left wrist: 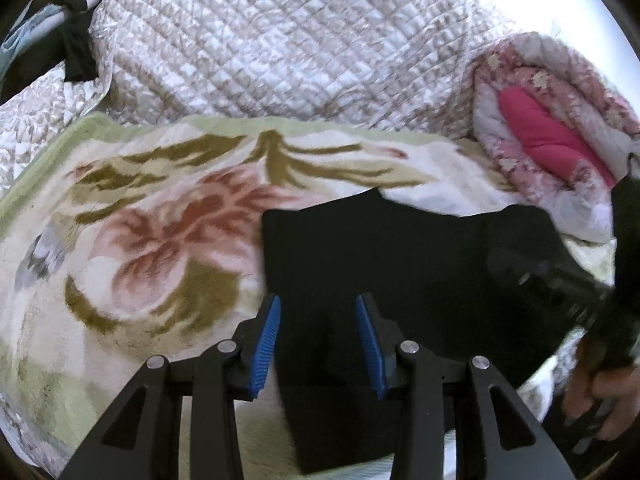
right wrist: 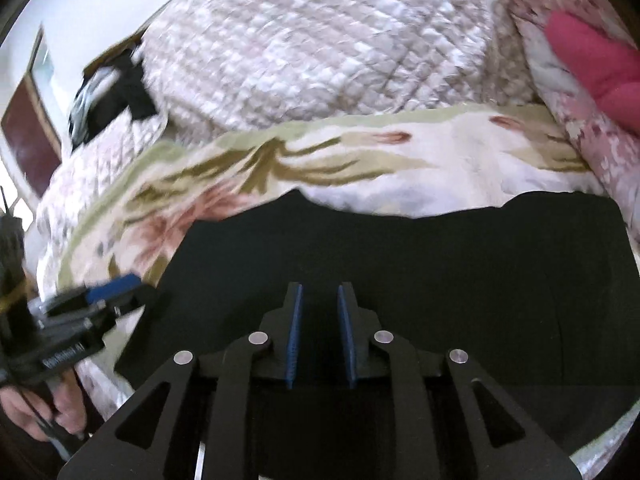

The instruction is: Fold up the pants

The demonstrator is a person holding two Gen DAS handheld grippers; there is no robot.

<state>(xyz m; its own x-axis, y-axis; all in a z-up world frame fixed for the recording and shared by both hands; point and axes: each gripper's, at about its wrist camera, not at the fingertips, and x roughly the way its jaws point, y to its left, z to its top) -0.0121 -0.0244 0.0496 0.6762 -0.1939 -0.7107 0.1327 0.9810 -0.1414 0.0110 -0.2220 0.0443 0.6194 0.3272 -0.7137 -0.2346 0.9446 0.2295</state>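
Black pants (right wrist: 400,264) lie folded into a flat dark block on a flowered blanket (left wrist: 132,216) spread over a bed, with both hand-held grippers poised just above them.

The left gripper (left wrist: 318,340) hangs over the left edge of the pants, its blue-padded jaws spread apart with nothing between them; the dark cloth and a strip of blanket show through the gap. The right gripper (right wrist: 318,336) hovers over the middle of the pants, its jaws parted by only a narrow slot and pinching nothing; the cloth below lies flat and unlifted.

Each camera catches the other tool at its margin: in the right wrist view the left gripper comes in from the left edge, blurred, held in a hand (right wrist: 36,416); in the left wrist view the right gripper appears as a dark blur at the right edge, above the fingers of the other hand (left wrist: 600,396).

Behind the blanket rises a heap of pale quilted bedspread (left wrist: 280,40). To the right sits a rolled pink flowered comforter (left wrist: 532,92) with a bright pink lining showing.
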